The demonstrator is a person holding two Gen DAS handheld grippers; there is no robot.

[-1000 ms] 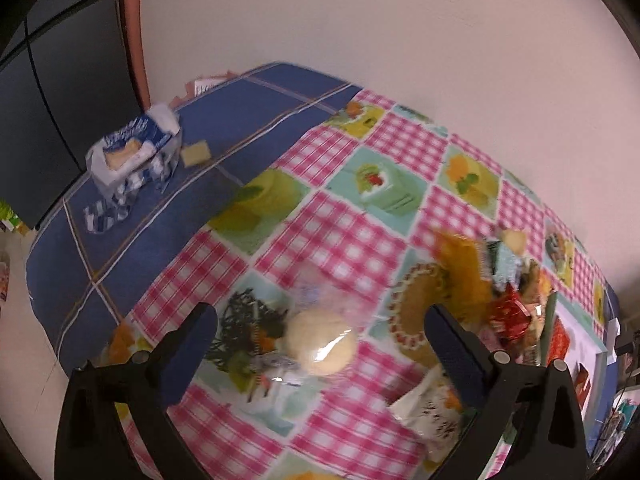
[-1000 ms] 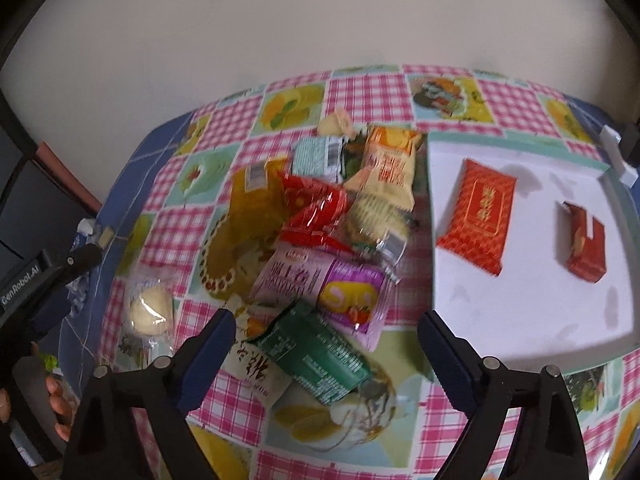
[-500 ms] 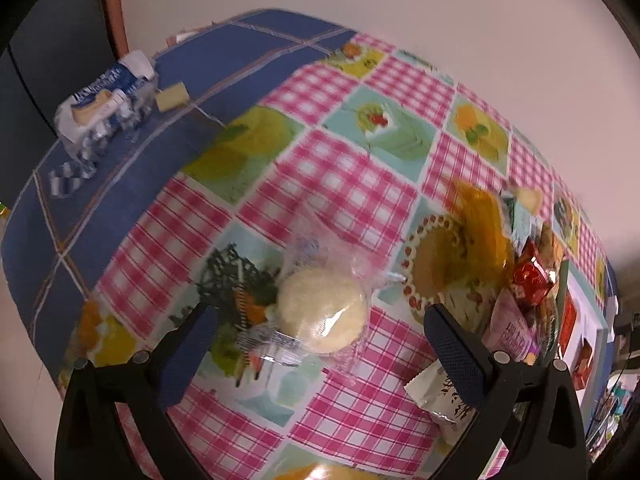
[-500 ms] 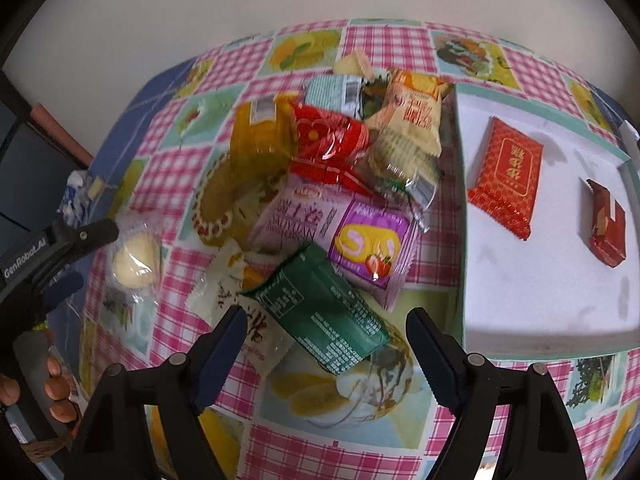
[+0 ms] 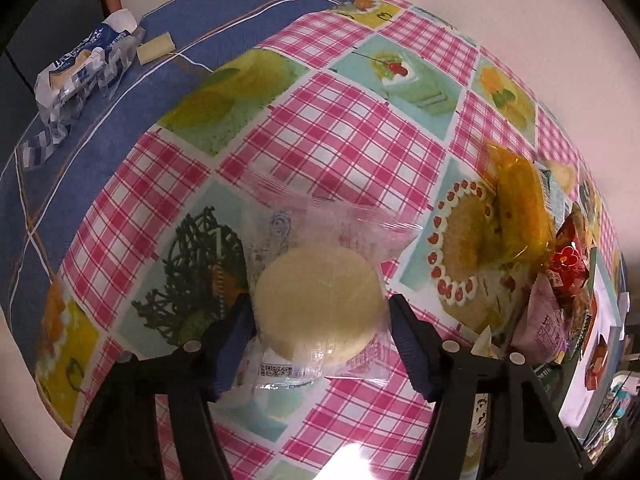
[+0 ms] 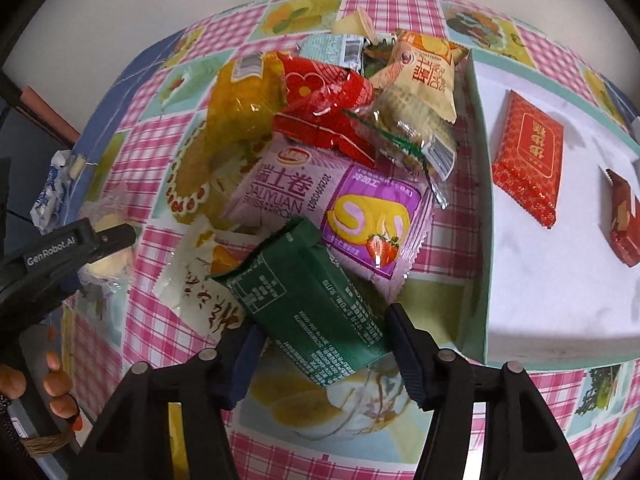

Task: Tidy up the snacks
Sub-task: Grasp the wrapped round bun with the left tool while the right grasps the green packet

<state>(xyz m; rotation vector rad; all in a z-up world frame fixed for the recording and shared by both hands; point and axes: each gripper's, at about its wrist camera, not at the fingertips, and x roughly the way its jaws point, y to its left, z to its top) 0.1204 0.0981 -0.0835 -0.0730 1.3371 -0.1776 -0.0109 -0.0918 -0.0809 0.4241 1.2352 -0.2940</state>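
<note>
**Snacks sit between both sets of jaws, each closing on its own packet**

Snacks are what I am sorting, and two of them now lie straight ahead of my tools. On my left gripper [image 5: 320,320], the jaws are closing with the round pale cake [image 5: 318,304] in its clear wrapper squarely between them. The dark pads stand just at the wrapper's left and right edges; I cannot tell whether they press the cake itself yet. The cake is round, so it has no long axis to line up with, and it lies flat on the worktop [image 5: 332,136], well apart from the main heap.

On my right gripper [image 6: 320,346], the jaws are closing too, with the near end of the green packet [image 6: 308,300] between them. Its long axis runs from the jaws up and to the left, so I judge that the pads meet it across its short width. The right pad sits at the packet's corner; the left one is partly hidden under the packet's edge, so contact is unclear.

Beyond the green packet lies the purple roll-cake packet [image 6: 340,208], which it overlaps, and a white packet [image 6: 196,284] beside it. Farther out are the red, yellow and orange packets of the heap. To the right stands the white tray [image 6: 480,200], holding two red packets already. In my judgement the right hand is nearer the tray, so the green packet has the shorter trip.
</note>
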